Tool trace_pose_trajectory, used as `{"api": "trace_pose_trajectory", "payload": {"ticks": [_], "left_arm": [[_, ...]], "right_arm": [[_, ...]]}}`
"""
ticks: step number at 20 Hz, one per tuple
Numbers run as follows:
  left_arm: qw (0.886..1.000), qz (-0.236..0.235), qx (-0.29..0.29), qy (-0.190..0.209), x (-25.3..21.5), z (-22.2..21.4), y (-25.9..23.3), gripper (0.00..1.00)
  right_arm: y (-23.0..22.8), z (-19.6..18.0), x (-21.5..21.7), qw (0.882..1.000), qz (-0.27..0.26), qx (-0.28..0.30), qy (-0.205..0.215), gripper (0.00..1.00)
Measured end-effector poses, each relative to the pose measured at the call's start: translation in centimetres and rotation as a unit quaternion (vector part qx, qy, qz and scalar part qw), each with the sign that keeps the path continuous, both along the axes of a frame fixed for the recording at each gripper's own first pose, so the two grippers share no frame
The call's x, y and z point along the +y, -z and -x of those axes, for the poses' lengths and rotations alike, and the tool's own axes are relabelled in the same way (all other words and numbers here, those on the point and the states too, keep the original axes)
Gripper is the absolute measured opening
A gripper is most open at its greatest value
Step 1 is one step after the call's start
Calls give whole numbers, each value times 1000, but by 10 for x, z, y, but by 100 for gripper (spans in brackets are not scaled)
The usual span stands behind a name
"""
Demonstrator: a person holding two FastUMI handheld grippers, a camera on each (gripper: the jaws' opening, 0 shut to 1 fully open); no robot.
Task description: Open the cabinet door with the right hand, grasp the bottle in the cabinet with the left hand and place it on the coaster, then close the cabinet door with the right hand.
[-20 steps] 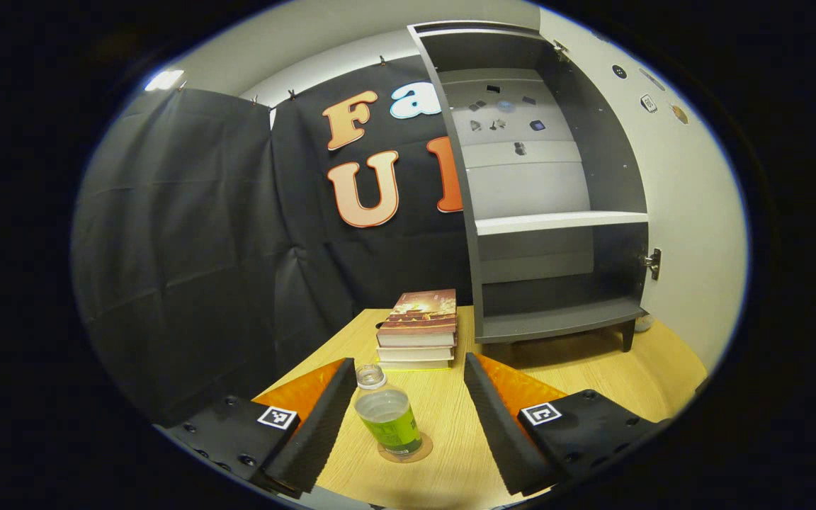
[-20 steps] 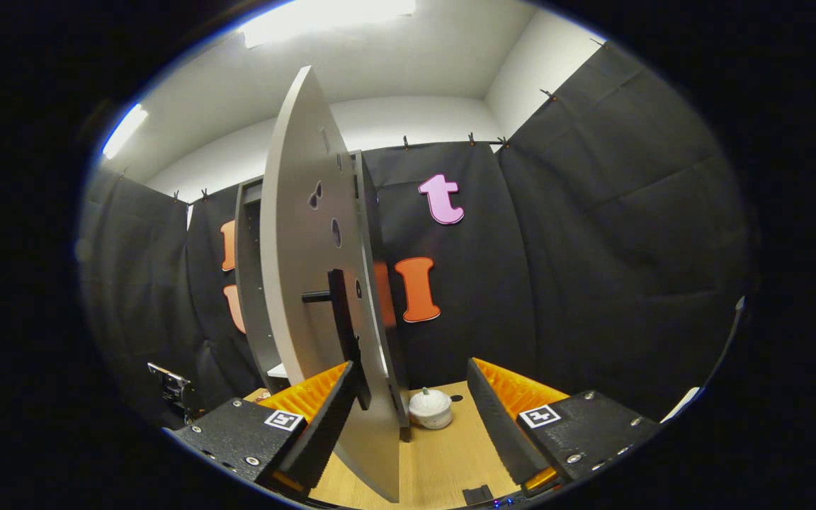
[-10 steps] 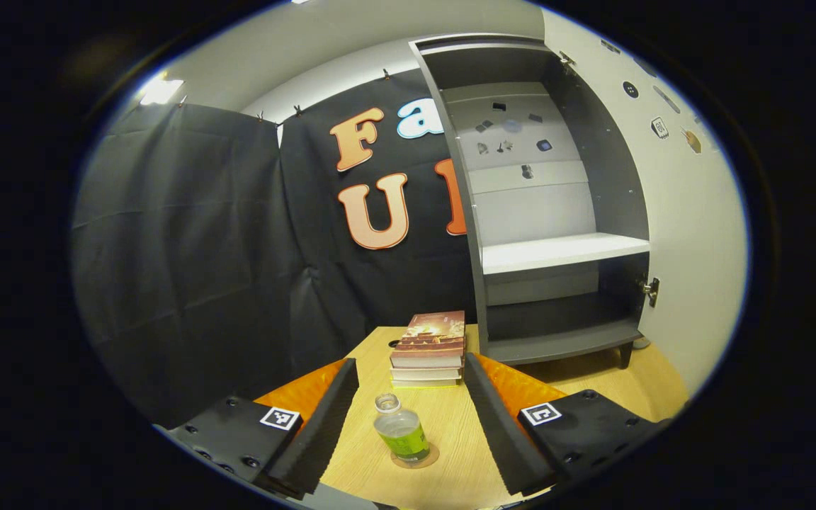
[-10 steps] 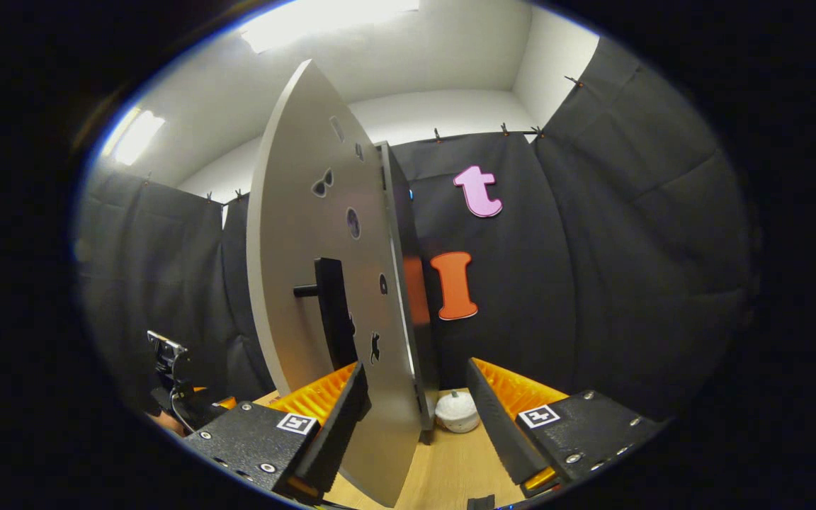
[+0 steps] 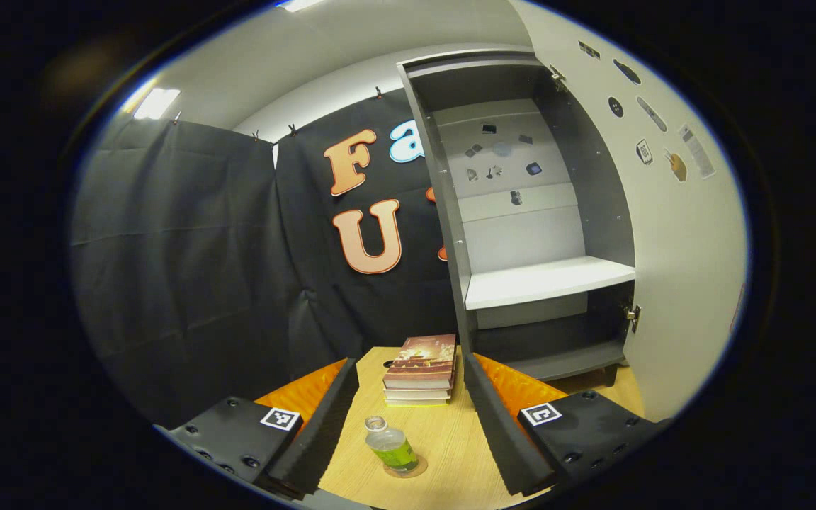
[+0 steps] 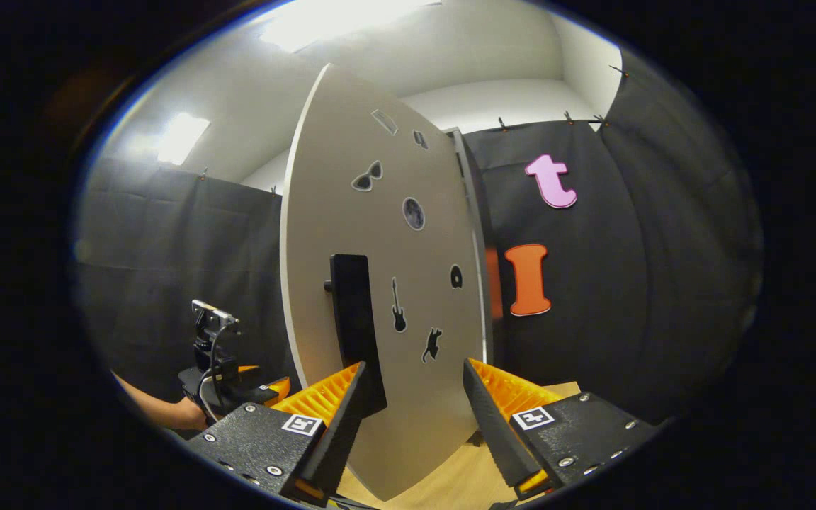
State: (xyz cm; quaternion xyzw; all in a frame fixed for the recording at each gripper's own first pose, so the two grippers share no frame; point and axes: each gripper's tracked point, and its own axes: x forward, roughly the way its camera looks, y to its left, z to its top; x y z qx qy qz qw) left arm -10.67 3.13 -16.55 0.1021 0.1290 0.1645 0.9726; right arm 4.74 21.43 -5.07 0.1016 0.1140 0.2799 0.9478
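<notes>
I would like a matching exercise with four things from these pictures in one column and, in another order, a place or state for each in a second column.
Things:
1. bottle
2. stack of books
3. cabinet door
4. left claw

Places or states:
a. open, holding nothing
b. standing on the coaster
c. partly open, with a black handle
d. lying on the table beside the cabinet

Pairs: 1-b, 2-d, 3-c, 4-a

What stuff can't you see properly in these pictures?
- Coaster, left gripper view: mostly hidden under the bottle.
- Cabinet's inside, right gripper view: hidden behind the door.
- Door stickers: too small for details.
- Left gripper, right gripper view: fingers cut off by the right gripper.
</notes>
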Motion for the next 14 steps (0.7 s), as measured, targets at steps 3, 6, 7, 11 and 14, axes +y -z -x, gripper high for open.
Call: {"api": "trace_pose_trajectory", "payload": {"ticks": [3,6,7,11,14], "left_arm": [[1000,10,-11,10,2,-6,-15,100],[999,22,-25,30,7,-18,-28,97],[999,25,-29,38,11,-24,-31,100],[996,26,-55,62,36,-47,-49,99],[995,52,-66,61,62,-60,-54,99]], "right_arm": [[3,-3,22,1000,-11,11,-22,83],[5,-5,29,999,-24,17,-32,83],[5,-7,33,999,-32,23,-32,83],[12,-2,41,997,-62,47,-22,84],[22,2,51,996,-69,56,-22,95]]}}
